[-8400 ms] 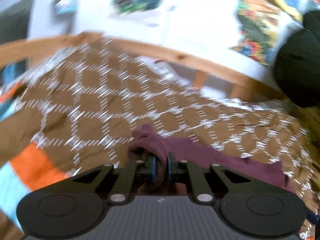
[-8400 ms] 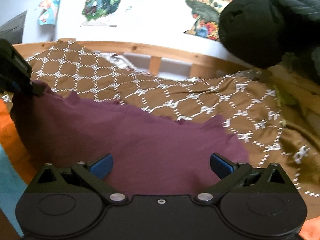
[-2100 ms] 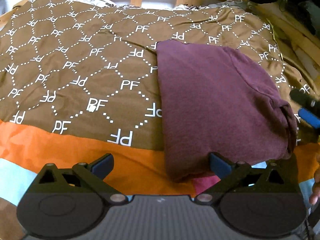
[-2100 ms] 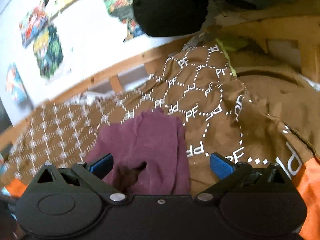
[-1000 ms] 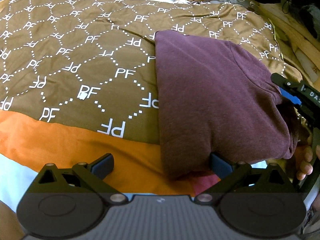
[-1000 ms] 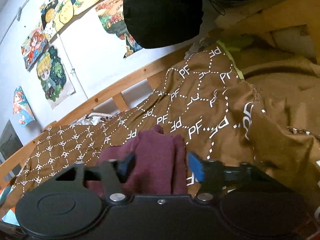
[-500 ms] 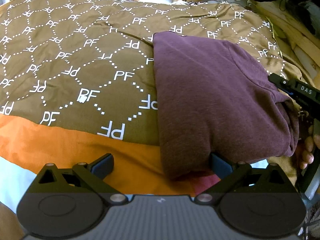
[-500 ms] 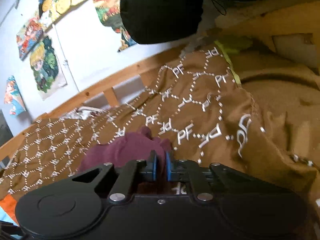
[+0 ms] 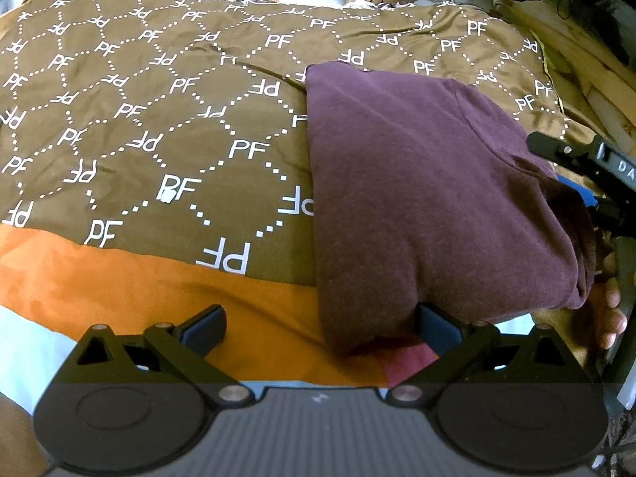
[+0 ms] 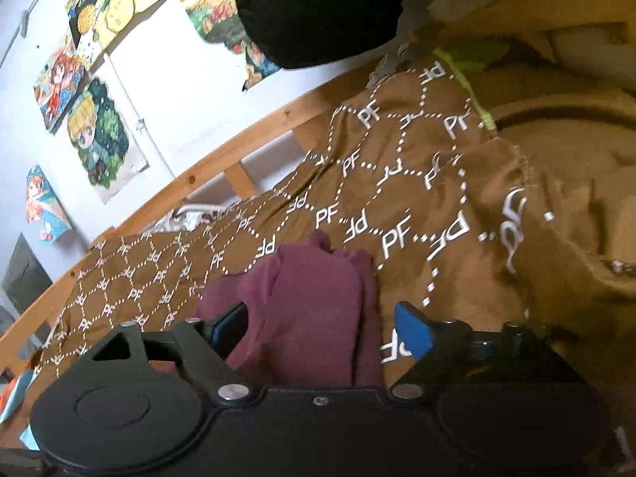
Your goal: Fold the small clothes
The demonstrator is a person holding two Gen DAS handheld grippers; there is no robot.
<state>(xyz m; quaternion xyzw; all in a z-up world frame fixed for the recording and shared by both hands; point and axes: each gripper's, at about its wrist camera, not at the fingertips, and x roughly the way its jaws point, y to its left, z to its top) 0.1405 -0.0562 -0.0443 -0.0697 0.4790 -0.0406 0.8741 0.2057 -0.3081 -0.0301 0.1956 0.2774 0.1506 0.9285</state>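
Observation:
A maroon garment (image 9: 429, 198) lies folded into a long rectangle on the brown patterned blanket (image 9: 159, 119). My left gripper (image 9: 320, 328) is open, its right finger against the garment's near edge. My right gripper (image 10: 320, 326) is open around the garment's right edge (image 10: 314, 302); it also shows at the right of the left wrist view (image 9: 584, 175), with a hand beneath it.
The blanket has an orange band (image 9: 139, 278) and a pale blue strip near me. A wooden bed rail (image 10: 238, 159) runs behind it, below a wall with posters (image 10: 99, 135). A dark bulky bundle (image 10: 318, 8) hangs at the upper right.
My right gripper closed on the garment's right edge half a second ago and has now opened again. The left gripper stayed open at the near edge.

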